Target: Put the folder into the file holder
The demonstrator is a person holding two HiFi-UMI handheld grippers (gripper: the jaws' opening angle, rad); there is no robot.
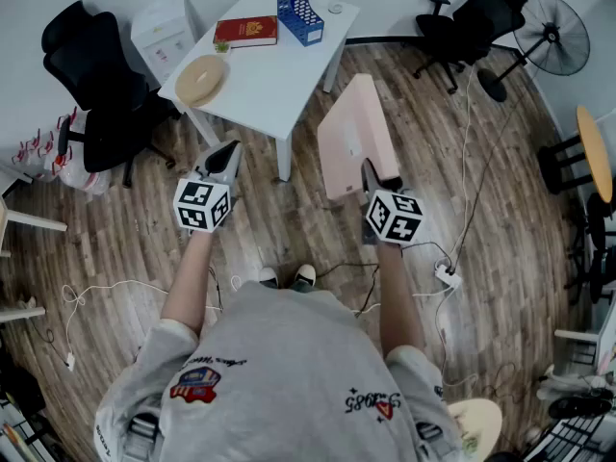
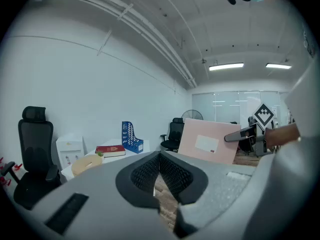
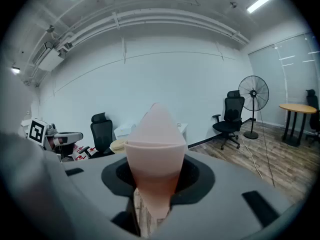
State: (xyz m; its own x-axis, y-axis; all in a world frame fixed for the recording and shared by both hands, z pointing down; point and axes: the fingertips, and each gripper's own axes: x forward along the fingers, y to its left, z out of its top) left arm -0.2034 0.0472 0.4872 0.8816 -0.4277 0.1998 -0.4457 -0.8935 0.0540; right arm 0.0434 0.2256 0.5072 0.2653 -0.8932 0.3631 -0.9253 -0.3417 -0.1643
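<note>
A pink folder (image 1: 352, 135) is held up over the wooden floor, and my right gripper (image 1: 370, 173) is shut on its near edge. In the right gripper view the folder (image 3: 155, 149) stands edge-on between the jaws and hides what lies straight ahead. My left gripper (image 1: 224, 156) hangs to the left of it, shut with nothing in it; its jaws (image 2: 159, 160) meet at the tips. The blue file holder (image 1: 298, 6) stands upright at the far edge of the white table (image 1: 279, 80), well ahead of both grippers. From the left gripper view I see the file holder (image 2: 131, 137) and the folder (image 2: 209, 142).
A red book (image 1: 246, 32) and a round tan disc (image 1: 200, 80) lie on the table. Black office chairs (image 1: 96, 75) stand left and at the back right (image 1: 476, 22). A fan (image 1: 551, 35) and cables (image 1: 445, 275) are on the right.
</note>
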